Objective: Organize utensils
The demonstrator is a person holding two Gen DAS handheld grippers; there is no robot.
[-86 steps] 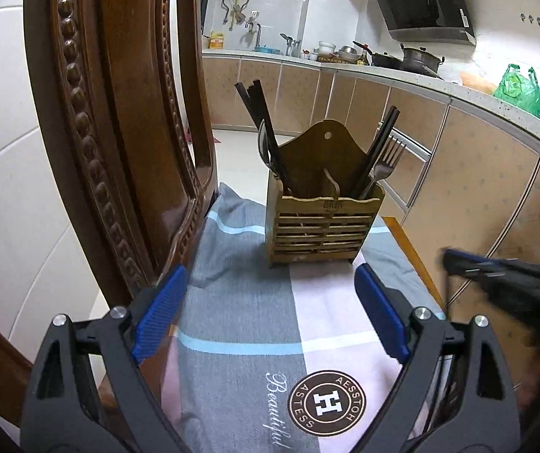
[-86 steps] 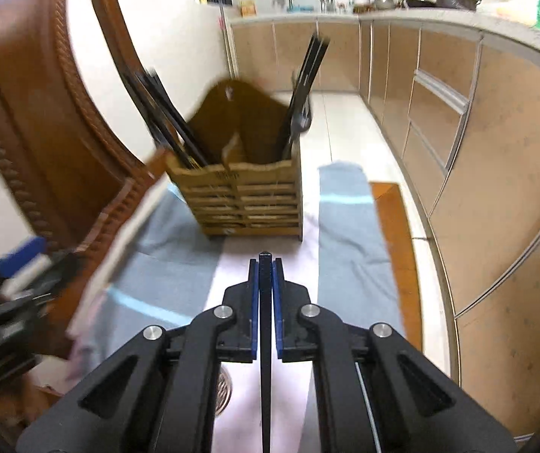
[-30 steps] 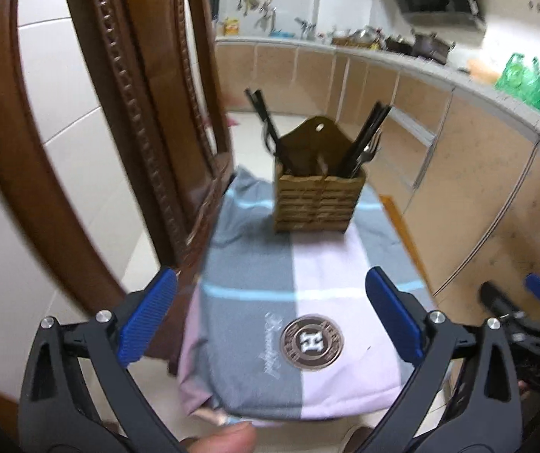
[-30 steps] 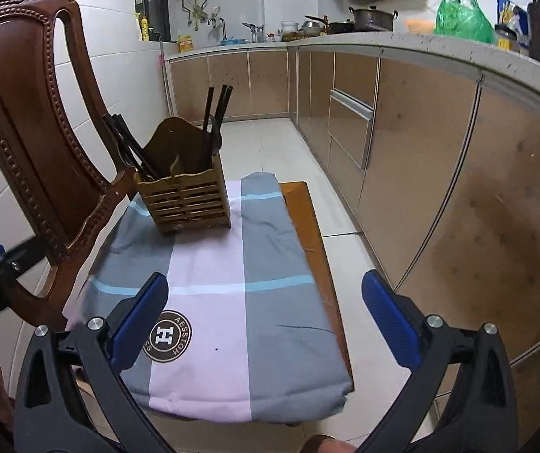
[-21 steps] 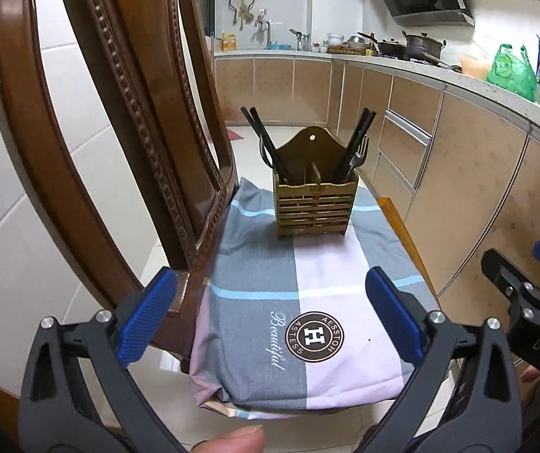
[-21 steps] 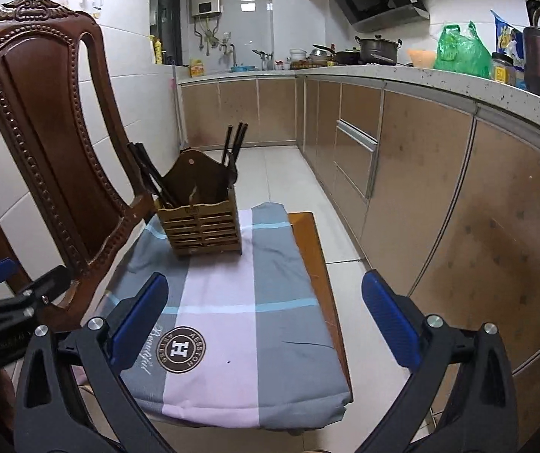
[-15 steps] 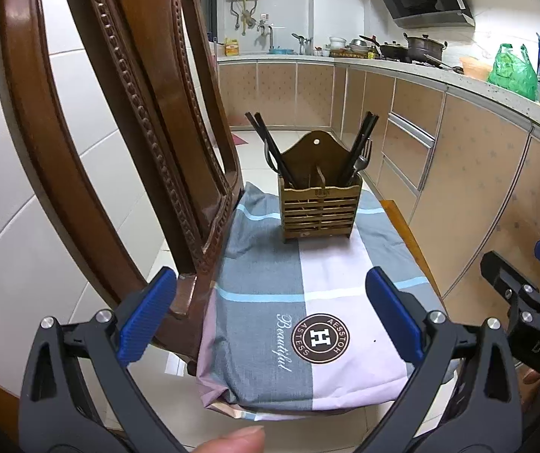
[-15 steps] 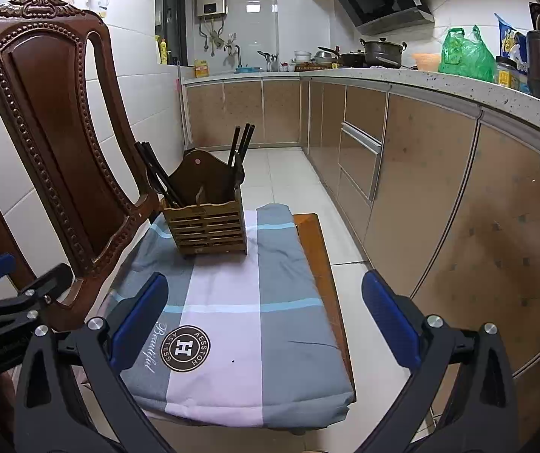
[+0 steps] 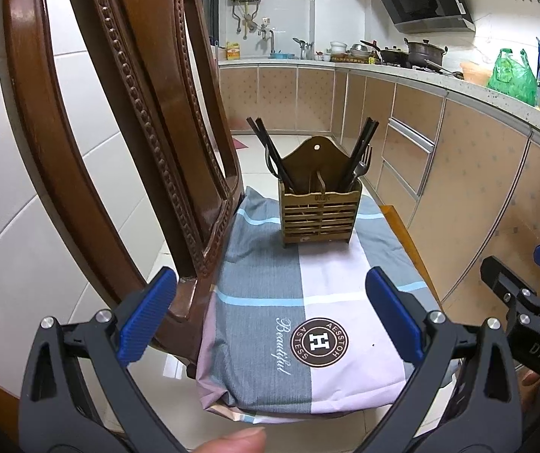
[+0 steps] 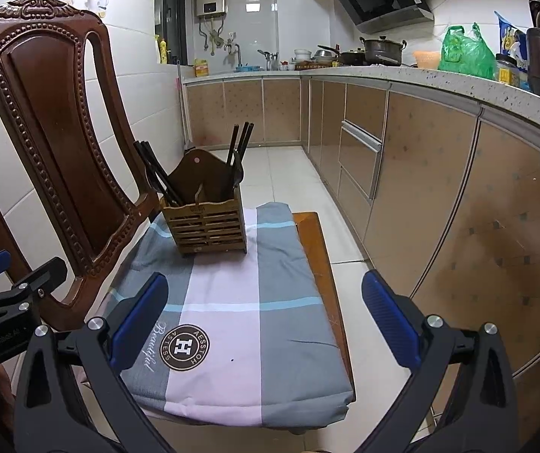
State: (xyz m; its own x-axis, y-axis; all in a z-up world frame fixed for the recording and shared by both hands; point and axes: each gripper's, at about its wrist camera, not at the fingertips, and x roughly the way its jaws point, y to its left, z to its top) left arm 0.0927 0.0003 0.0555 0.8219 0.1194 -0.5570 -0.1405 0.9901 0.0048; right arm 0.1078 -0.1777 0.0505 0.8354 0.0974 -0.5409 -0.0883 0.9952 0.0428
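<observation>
A carved wooden chair (image 9: 126,120) stands at the left edge of the cloth-covered tabletop (image 9: 262,302). The left hand-held gripper (image 9: 270,317) hangs released and empty at the near edge. Toward the far edge sits the wooden utensil holder (image 9: 319,211), chopsticks (image 9: 270,154) and fork (image 9: 362,164) already upright inside. The right hand-held gripper (image 10: 264,317) is likewise spread and empty. Sorting looks finished; nothing loose calls for a grasp. Only the right view shows the tabletop's bare wooden right edge fully.

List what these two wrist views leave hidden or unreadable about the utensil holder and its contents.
- Utensil holder: the lower ends of the chopsticks and fork sit behind its slatted front in both views.
- Centre compartment: only one handle tip shows; utensil type unclear.
- Engraved mark on the front rim: too small to read.
- Fork in the right wrist view: hidden behind chopsticks.
</observation>
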